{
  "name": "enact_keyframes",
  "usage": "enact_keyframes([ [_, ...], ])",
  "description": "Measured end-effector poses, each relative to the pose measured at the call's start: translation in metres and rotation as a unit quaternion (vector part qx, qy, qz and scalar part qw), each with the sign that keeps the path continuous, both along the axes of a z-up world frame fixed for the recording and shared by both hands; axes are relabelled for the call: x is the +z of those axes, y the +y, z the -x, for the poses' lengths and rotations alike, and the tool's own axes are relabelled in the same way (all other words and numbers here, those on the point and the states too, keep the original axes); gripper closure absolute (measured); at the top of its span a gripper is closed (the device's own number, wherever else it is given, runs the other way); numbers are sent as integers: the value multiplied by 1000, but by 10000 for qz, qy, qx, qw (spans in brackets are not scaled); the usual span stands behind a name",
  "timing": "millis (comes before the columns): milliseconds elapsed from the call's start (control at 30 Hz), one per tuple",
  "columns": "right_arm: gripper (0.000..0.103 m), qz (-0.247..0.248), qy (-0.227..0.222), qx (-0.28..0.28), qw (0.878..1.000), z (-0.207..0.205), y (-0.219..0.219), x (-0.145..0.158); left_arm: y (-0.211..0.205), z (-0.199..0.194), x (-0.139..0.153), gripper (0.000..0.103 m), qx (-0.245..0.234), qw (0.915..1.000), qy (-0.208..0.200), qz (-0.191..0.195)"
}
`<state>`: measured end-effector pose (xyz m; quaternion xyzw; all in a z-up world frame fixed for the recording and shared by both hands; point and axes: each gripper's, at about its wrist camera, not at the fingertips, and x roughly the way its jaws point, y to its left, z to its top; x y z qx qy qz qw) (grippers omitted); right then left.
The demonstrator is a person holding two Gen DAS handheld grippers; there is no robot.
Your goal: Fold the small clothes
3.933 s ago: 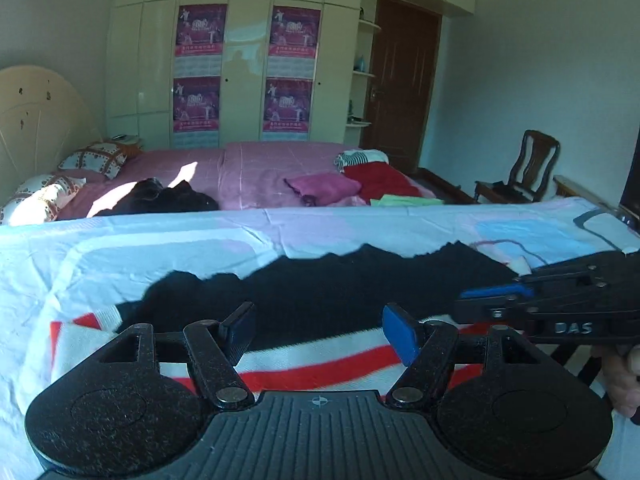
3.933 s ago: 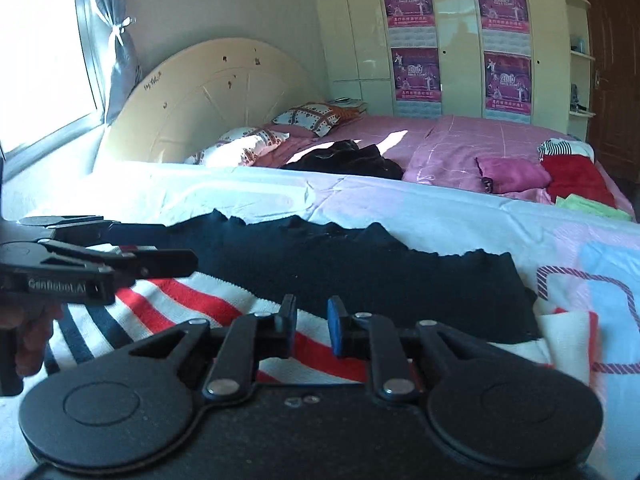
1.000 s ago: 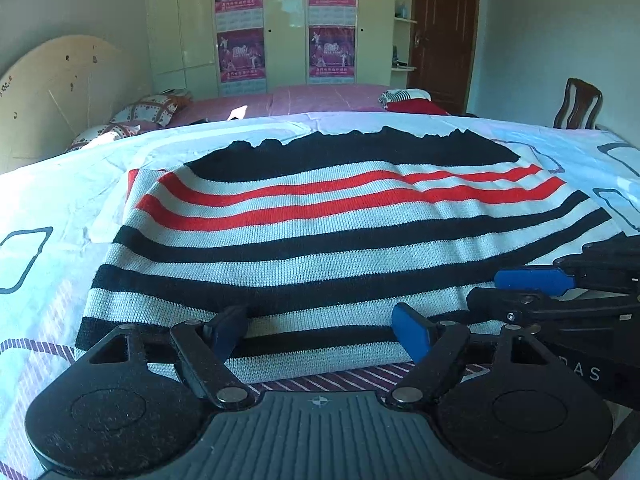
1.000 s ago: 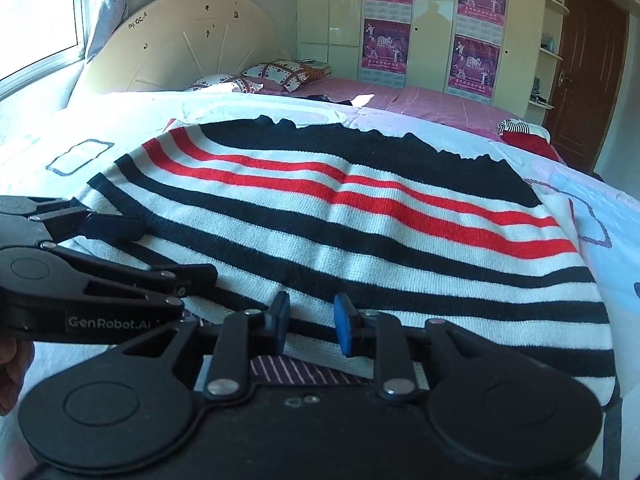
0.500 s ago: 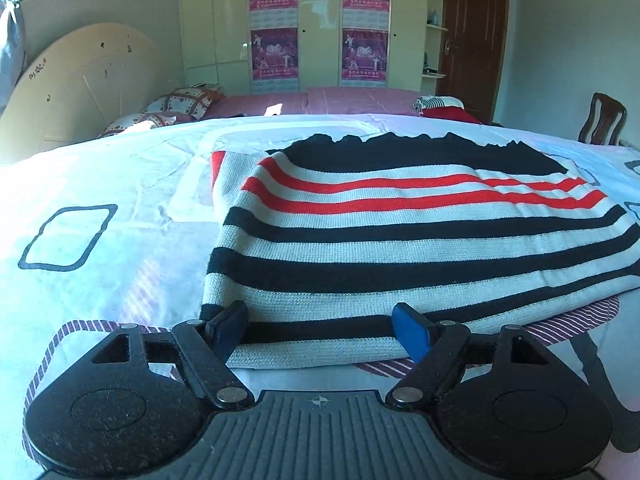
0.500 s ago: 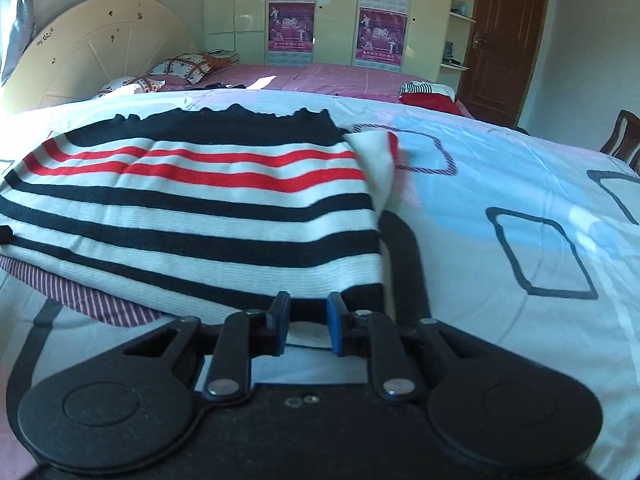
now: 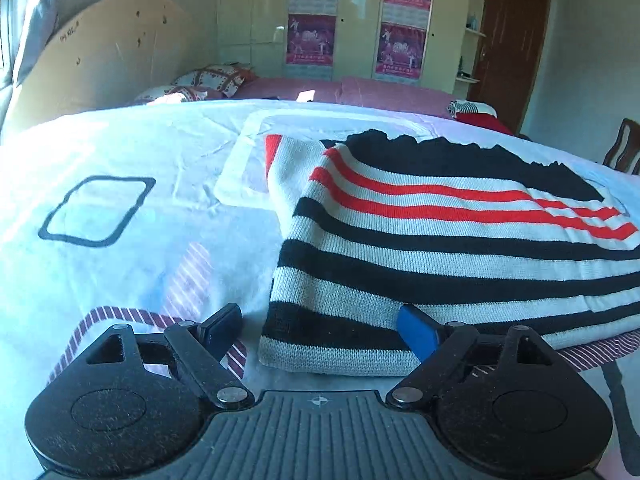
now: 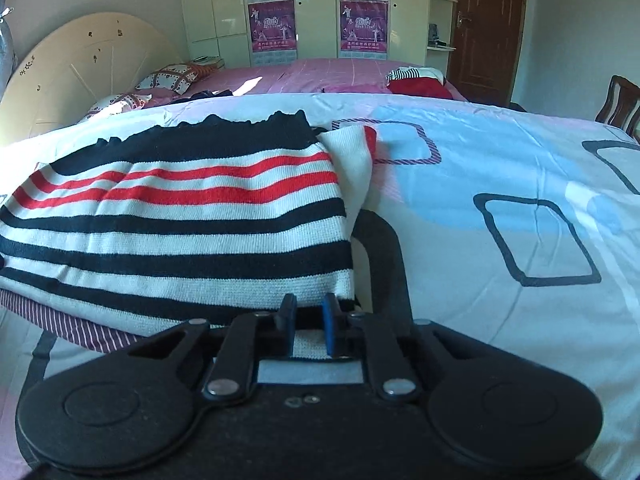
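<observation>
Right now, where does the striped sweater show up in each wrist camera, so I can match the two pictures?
Left wrist view: striped sweater fills centre to right, its near left corner between the open left gripper fingers.
Right wrist view: sweater fills left to centre, its near right corner in the right gripper.
Shared landmark: wardrobe posters.

I see a coarse ribbed knit in the black, white and red striped sweater (image 7: 460, 240), smooth matt cotton on the pale printed bed sheet (image 8: 500, 184), and glossy cream wardrobe doors (image 8: 316, 8) at upper centre.
</observation>
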<state>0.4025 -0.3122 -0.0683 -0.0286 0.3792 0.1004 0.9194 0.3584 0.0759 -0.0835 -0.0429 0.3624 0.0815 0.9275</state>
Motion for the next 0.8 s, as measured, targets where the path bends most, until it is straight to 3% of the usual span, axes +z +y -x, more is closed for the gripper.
enact_keyframes([
  [100,90,-118,-184,-37,9998,-1,-3,7,4,-1,-6,17,55,9999,54,88],
  [167,92,-108,38,-57,9999,-8,-6,-4,6,-2,-7,15,87,9999,46,126],
  [267,92,-261,53,-98,9996,-9,-10,-5,6,-2,-8,14,83,9999,63,125],
  [467,92,-73,-40,78,9999,-6,-7,-8,8,-3,-9,10,98,9998,82,117],
  [633,92,-427,15,-9,9991,-7,-17,-10,8,-1,-12,4,179,9998,39,63],
  [800,92,-398,194,-67,9990,-11,-14,-7,7,-7,-4,3,208,9994,287,-13],
])
